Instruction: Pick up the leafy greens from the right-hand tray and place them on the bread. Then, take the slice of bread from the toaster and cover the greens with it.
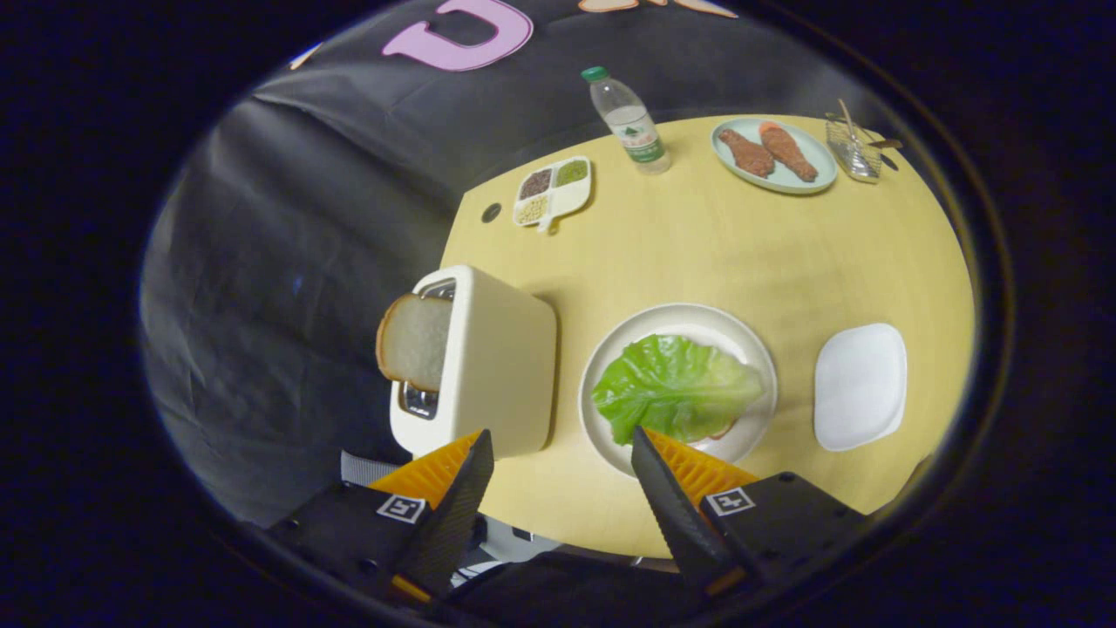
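Looking down on a smooth pale wooden bench [697, 253] with a rounded edge. My gripper [562, 445] is spread wide and holds nothing, its fingers [462, 488] hanging above the bench's near edge. Just ahead of the right finger, the crinkly green leafy greens [676, 388] lie flat on a round cream plate [750, 340], a sliver of bread [722, 430] peeking out beneath them at the near side. Ahead of the left finger stands a boxy, round-cornered cream toaster [501, 366], with a slice of bread [414, 340], soft white with a brown crust, standing up out of its slot. To the right of the plate sits a glossy white square tray [859, 384]. Far beyond the fingers, a clear plastic bottle [628, 122] stands upright.
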